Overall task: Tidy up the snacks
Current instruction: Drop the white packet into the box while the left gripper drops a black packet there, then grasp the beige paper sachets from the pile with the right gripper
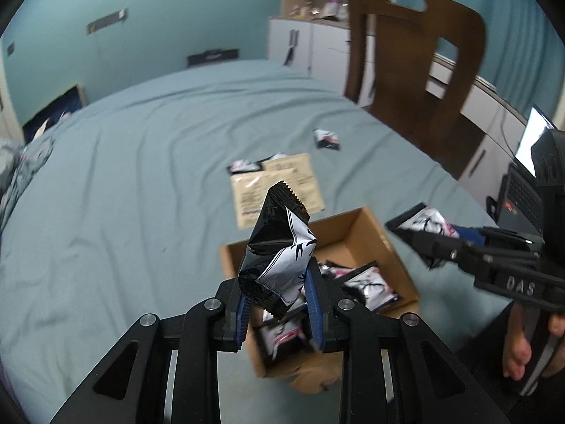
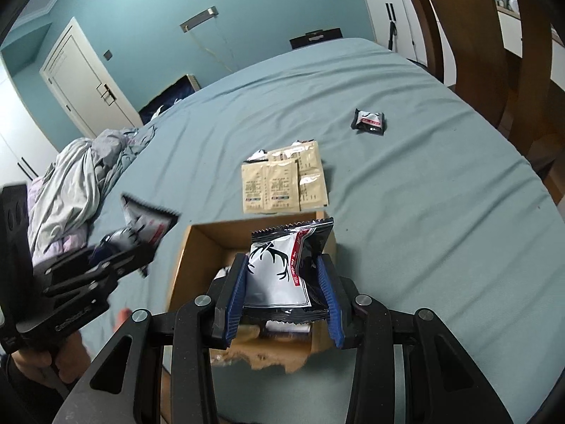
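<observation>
1. A crumpled black-and-white snack packet (image 1: 279,247) is clamped between the blue pads of the left hand-held gripper (image 1: 279,304); its long axis is stood nearly upright, with the serrated end pointed up and away.
2. A second packet, the antler-print packet (image 2: 282,272), is pinched flat-on by the right hand-held gripper (image 2: 284,296), with its printed face turned toward the camera and its serrated top edge run roughly level.
3. Both packets are held above an open cardboard box (image 1: 356,226), in which more packets of the same kind (image 1: 367,282) are piled (their count cannot be told).
4. Just beyond the box, tan sachets (image 2: 284,180) are laid side by side on the bed, with a dark packet partly tucked under their far edge.
5. One lone packet (image 2: 369,122) is left well apart, farther out to the right.
6. The bed (image 2: 423,194) is covered by a wrinkled blue-grey sheet; rumpled bedding (image 2: 74,180) is heaped at the left.
7. The room is bounded by teal walls, with a white door (image 2: 81,81), white cabinets and a wooden chair (image 1: 416,70) beside the bed.
</observation>
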The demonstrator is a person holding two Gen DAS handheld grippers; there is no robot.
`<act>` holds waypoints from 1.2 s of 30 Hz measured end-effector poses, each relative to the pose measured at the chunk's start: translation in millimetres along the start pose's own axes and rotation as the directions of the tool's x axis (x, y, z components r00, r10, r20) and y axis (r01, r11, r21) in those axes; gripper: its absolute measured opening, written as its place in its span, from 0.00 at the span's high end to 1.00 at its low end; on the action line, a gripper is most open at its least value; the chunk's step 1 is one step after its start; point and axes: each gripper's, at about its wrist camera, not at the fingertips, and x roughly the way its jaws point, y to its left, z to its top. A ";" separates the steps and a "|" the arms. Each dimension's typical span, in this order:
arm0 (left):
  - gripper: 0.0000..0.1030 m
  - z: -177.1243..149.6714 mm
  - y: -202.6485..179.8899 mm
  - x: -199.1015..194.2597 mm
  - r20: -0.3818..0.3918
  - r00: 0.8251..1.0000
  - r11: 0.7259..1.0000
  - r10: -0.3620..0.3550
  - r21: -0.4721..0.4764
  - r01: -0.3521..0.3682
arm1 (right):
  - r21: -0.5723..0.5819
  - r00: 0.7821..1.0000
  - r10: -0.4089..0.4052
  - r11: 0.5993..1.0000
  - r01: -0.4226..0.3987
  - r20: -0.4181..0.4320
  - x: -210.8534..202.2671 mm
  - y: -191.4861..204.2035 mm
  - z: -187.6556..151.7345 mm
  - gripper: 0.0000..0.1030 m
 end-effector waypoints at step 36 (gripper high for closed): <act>0.07 -8.2 21.2 -4.9 -0.030 0.956 0.956 0.293 -0.018 -0.293 | -0.097 0.983 -0.130 0.985 0.143 0.126 -10.0 25.2 -10.3 0.22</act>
